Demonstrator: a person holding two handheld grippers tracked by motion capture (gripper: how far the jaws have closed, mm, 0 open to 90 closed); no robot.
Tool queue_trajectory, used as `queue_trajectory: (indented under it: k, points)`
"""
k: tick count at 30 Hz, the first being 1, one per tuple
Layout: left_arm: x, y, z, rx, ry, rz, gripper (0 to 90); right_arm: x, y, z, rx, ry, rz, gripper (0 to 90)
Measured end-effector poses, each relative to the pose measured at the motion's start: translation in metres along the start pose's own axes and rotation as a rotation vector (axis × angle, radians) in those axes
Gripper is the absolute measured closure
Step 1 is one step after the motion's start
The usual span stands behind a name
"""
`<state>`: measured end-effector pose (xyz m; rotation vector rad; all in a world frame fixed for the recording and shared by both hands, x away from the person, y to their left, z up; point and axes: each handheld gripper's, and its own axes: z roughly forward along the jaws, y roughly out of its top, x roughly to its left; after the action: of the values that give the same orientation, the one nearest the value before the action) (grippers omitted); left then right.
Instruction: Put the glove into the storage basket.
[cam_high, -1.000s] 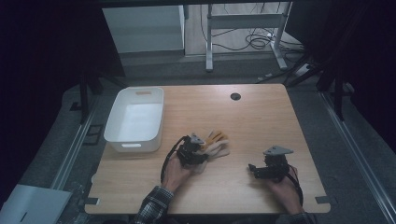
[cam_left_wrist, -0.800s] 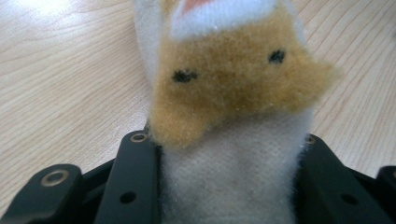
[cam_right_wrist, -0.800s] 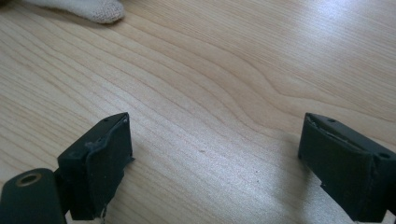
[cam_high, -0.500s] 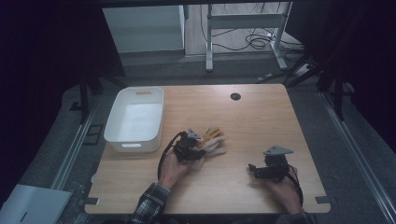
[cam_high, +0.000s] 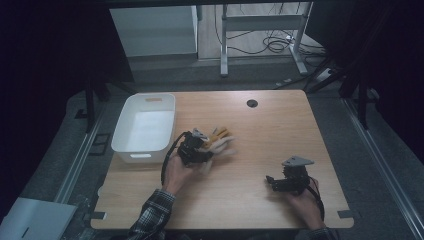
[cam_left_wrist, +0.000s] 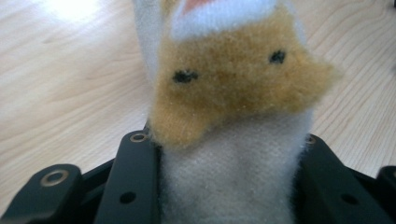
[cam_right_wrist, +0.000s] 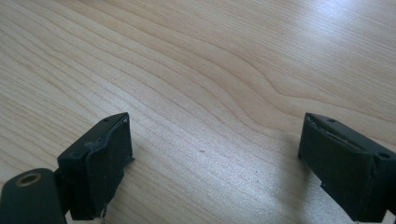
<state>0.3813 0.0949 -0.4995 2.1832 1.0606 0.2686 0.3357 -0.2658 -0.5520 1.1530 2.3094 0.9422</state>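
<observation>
A plush toy (cam_high: 218, 139) with orange and white fur is lifted off the wooden table (cam_high: 280, 130), just right of the white bin. My left gripper (cam_high: 205, 146) is shut on its white body. In the left gripper view the plush toy (cam_left_wrist: 233, 88) stands between the two black jaws of my left gripper (cam_left_wrist: 229, 158), its orange face with two black eyes toward the camera. My right gripper (cam_high: 271, 182) rests low at the table's front right, held in a hand. In the right gripper view my right gripper (cam_right_wrist: 215, 154) is open with bare wood between its fingers.
A white plastic bin (cam_high: 120, 139), with nothing in it, sits at the table's left side. A round cable hole (cam_high: 252, 103) lies near the far edge. Beyond the table are metal desk legs and cables on the floor.
The left hand has risen and drifted toward the bin with the plush toy in its grip. The right hand has stayed where it was.
</observation>
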Motion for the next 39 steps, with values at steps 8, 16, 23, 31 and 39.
queue_trajectory:
  k: [8,16,23,31,39]
  points:
    - [0.013,0.011,-0.017,-0.009,0.023,-0.019,60.9,0.0,0.0,0.0,0.0,0.0,0.0,10.1]
    - [0.024,0.02,-0.031,-0.016,0.052,-0.039,60.8,0.0,0.0,0.0,0.001,0.0,0.002,10.1]
    - [0.037,0.028,-0.045,-0.017,0.091,-0.049,60.8,0.0,0.0,0.0,0.001,-0.001,0.001,10.1]
    - [0.053,0.034,-0.061,-0.037,0.12,-0.082,60.8,0.0,0.0,0.0,-0.001,0.0,0.001,10.1]
    - [0.073,0.033,-0.078,-0.065,0.151,-0.131,60.8,0.0,0.0,0.0,-0.001,-0.001,0.001,10.1]
